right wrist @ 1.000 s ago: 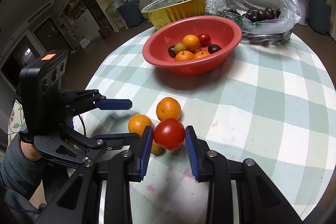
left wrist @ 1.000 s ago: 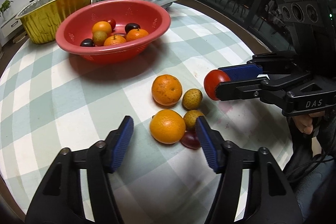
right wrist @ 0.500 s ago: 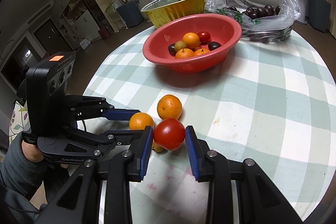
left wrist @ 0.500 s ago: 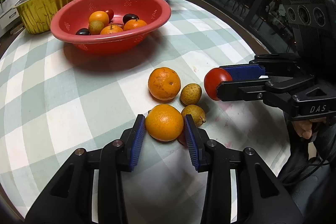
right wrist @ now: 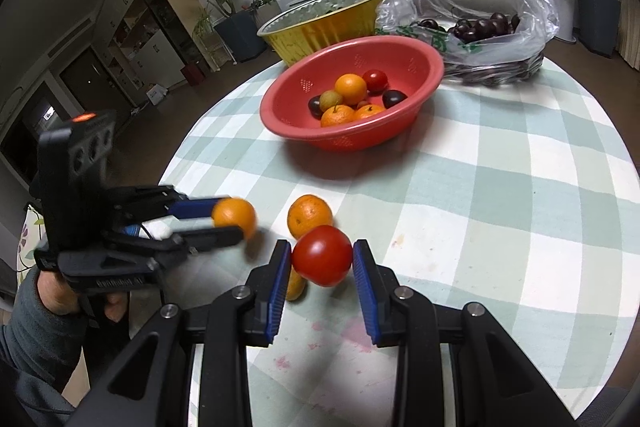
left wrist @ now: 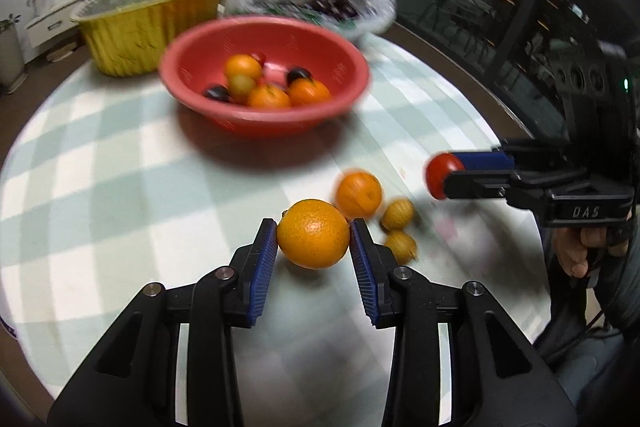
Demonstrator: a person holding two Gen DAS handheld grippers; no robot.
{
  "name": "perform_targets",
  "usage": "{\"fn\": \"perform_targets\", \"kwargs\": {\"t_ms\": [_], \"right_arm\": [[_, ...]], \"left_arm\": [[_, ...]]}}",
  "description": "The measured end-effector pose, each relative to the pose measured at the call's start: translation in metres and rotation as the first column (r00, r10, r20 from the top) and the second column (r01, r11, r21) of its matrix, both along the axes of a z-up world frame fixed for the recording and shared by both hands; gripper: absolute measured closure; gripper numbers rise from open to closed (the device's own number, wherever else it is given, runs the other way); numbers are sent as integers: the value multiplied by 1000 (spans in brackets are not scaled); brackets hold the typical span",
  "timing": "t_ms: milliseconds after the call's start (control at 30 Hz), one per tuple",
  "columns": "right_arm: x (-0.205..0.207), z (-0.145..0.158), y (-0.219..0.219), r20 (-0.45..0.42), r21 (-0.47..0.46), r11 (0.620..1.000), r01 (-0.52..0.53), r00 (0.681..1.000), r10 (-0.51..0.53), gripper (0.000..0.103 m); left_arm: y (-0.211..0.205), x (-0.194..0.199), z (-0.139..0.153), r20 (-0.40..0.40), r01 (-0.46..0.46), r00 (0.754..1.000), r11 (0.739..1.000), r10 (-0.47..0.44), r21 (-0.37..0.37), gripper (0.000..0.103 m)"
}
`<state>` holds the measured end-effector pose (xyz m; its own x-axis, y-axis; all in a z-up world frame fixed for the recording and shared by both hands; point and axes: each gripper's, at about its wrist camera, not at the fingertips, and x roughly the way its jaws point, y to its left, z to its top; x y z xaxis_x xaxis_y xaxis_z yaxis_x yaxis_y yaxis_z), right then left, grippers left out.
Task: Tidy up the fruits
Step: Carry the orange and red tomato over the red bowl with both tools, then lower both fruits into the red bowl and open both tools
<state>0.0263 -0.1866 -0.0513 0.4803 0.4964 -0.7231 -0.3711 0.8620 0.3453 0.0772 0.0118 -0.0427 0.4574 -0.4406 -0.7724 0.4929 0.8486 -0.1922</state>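
My left gripper is shut on an orange, lifted a little off the checked tablecloth; it also shows as the left gripper with the orange in the right wrist view. My right gripper is shut on a red tomato, seen too as the tomato in the left wrist view. A second orange and two small yellow-brown fruits lie on the cloth. The red bowl beyond holds oranges, dark plums and a small tomato.
A yellow foil tray and a clear plastic bag of dark fruit stand behind the bowl. The round table's edge curves close on the left. A person's hand holds the left gripper. Pink stains mark the cloth near me.
The left gripper closed around the near orange and lifted it off the cloth, toward the bowl. The right gripper stayed put with the tomato.
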Motion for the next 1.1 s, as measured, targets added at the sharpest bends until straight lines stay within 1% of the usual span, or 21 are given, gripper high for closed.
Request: {"fn": "perform_targets", "kwargs": {"t_ms": [167,267,400,533,700,800,967,1100], "right_arm": [[16,14,-11,22,-9,999,45,999,-45,69],[34,28,-16,52,-15,997,79,996,-78,69],[71,44,-9,97,-50,993,106,990,-101,69],[108,47,2,109,-74,991,113,988,-105,69],[144,35,20,100,-132,986,105,991,-93,69],[159,20,28,87,-172,981,94,993,-80,69],[175,2,37,72,-220,971,91,994,-77,69],[178,-4,42,88,-246,965,87,994,-67,69]], "left_arm": [[15,30,26,60,-69,996,998,68,5,68],[12,55,35,94,-92,992,995,90,27,68],[-4,87,37,132,-113,986,991,102,76,68],[-20,108,32,157,-109,984,987,89,120,68],[-33,134,14,148,-123,984,980,100,158,68],[-36,139,5,144,-129,984,977,105,170,67],[-36,140,-4,148,-135,983,975,109,177,67],[-36,140,-4,158,-140,981,973,111,183,67]]}}
